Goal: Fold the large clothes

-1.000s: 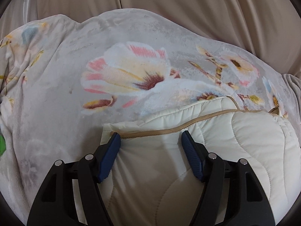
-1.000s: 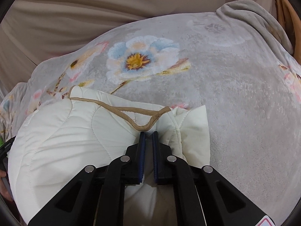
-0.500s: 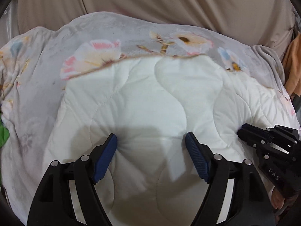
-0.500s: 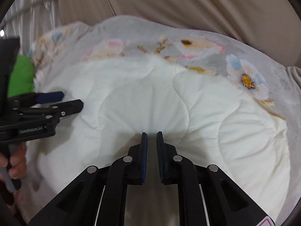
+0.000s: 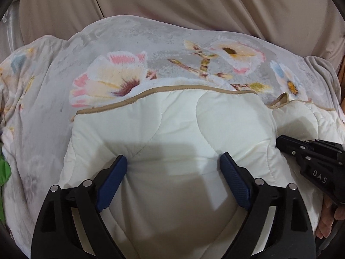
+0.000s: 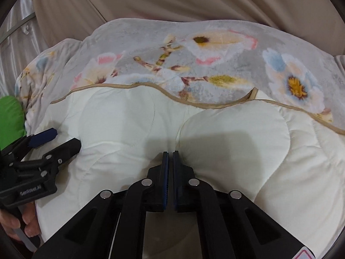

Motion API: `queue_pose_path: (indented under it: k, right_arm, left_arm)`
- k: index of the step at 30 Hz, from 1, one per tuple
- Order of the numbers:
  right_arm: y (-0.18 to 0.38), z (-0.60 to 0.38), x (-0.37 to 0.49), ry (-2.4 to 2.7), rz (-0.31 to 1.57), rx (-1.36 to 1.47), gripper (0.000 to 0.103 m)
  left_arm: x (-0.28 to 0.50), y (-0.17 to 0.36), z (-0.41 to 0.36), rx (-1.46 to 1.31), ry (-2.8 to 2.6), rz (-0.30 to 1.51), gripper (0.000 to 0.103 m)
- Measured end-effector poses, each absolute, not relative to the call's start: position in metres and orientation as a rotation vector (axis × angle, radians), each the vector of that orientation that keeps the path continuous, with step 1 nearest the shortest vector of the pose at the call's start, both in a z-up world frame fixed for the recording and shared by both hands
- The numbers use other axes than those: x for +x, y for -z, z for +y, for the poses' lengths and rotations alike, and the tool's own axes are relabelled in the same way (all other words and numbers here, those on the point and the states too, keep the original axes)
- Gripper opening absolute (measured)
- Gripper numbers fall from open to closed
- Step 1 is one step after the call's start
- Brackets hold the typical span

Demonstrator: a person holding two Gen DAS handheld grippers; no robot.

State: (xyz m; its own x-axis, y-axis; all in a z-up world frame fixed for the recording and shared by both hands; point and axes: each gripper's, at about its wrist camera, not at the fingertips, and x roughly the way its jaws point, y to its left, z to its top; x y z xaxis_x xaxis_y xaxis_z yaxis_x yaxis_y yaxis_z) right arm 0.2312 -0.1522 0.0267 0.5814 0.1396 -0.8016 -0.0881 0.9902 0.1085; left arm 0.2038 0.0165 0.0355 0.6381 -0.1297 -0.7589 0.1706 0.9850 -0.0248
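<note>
A cream quilted blanket (image 5: 172, 125) with tan edging lies folded over on its grey floral side (image 5: 133, 43); it also shows in the right wrist view (image 6: 232, 133). My left gripper (image 5: 173, 161) is open, its blue pads resting on the cream layer with nothing held between them. It shows at the left of the right wrist view (image 6: 58, 139). My right gripper (image 6: 170, 154) has its jaws almost together, low over the cream layer, with no cloth seen between them. It shows at the right edge of the left wrist view (image 5: 280, 141).
A beige sheet (image 5: 194, 4) covers the surface behind the blanket. A green cloth (image 6: 10, 116) lies at the left edge, also in the left wrist view (image 5: 4, 170). A tan loop (image 5: 280, 101) sticks up on the edging at the right.
Both grippers have moved closer and lower over the cream layer. The tan edge now lies farther forward, showing more floral side. The jaws have not changed.
</note>
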Motion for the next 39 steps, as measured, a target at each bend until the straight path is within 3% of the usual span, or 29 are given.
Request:
queue_pose_path:
  k: [11,14,16,18,23,28,29,31,32,35,39]
  right_arm:
    - [-0.022,-0.151,0.249,-0.124,0.918,0.047,0.0]
    - [-0.045,-0.17,0.228,-0.106,0.875,0.113,0.002]
    - [-0.07,-0.194,0.199,-0.056,0.802,0.085,0.016]
    - [-0.085,-0.227,0.172,0.027,0.745,0.055,0.053]
    - [-0.077,-0.332,0.148,0.227,0.78,0.197,0.064]
    - [-0.047,-0.355,0.164,0.144,0.858,0.337,0.061]
    - [-0.047,-0.352,0.167,0.146,0.852,0.333,0.055]
    - [-0.051,-0.348,0.171,0.133,0.836,0.336,0.025]
    - [-0.056,-0.346,0.17,0.118,0.816,0.345,0.013]
    - [-0.095,-0.339,0.147,0.067,0.654,0.337,0.009]
    - [-0.144,-0.334,0.111,0.015,0.416,0.32,0.008]
  left_arm:
    - [0.218,-0.028,0.011,0.078,0.144,0.854,0.094]
    - [0.214,-0.04,0.024,0.041,0.159,0.851,0.089]
    - [0.203,-0.06,0.05,-0.014,0.156,0.825,0.088]
    - [0.195,-0.077,0.084,-0.085,0.156,0.797,0.091]
    - [0.223,-0.056,0.15,-0.345,0.165,0.914,0.094]
    - [0.239,-0.025,0.141,-0.491,0.261,0.993,0.08]
    - [0.239,-0.028,0.136,-0.46,0.245,0.972,0.07]
    - [0.238,-0.038,0.13,-0.39,0.206,0.933,0.046]
    - [0.237,-0.044,0.13,-0.382,0.211,0.913,0.017]
    - [0.225,-0.078,0.133,-0.386,0.256,0.814,0.01]
    - [0.208,-0.123,0.127,-0.344,0.283,0.662,0.008]
